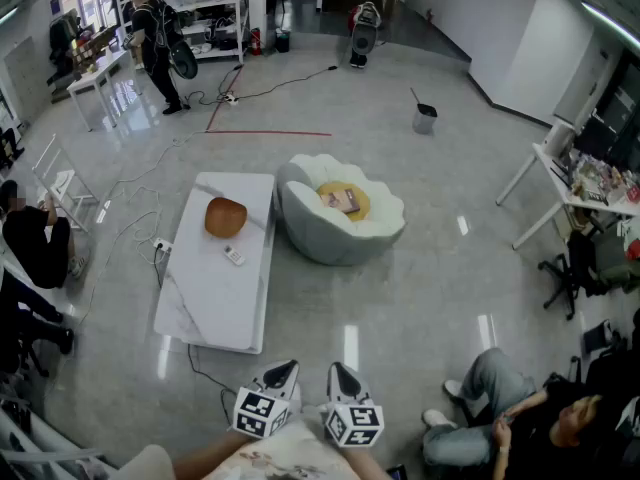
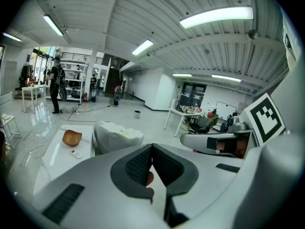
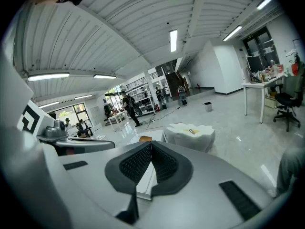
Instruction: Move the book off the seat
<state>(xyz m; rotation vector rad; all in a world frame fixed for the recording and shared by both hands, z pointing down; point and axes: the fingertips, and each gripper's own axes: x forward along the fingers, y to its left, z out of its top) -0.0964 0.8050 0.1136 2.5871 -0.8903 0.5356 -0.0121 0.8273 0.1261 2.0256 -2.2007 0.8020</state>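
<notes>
Lowest in the head view, the left gripper [image 1: 284, 370] and right gripper [image 1: 341, 372] sit side by side, both with jaws pressed together and nothing between them. They are well apart from the seat, so the whole approach is still ahead. If the jaws stay closed on arrival they would only nudge the book.

A thin cable [image 1: 207, 375] trails over the floor just left of the grippers, and a seated person's legs [image 1: 475, 388] stretch out at lower right. Either could catch a foot on the way forward.

Left of centre lies the low white worktop [image 1: 215, 298], carrying a remote control [image 1: 233, 255] and a wooden bowl [image 1: 225, 217]. Its near corner could be clipped by a path that drifts left.

Beyond it, the white scalloped armchair [image 1: 330, 238] holds the book [image 1: 346, 200], lying flat on a yellow cushion [image 1: 364, 209] at frame centre. A flat book on soft padding gives the jaws little edge. A shallow bite may let it slip, fan open, or drag the cushion along.
</notes>
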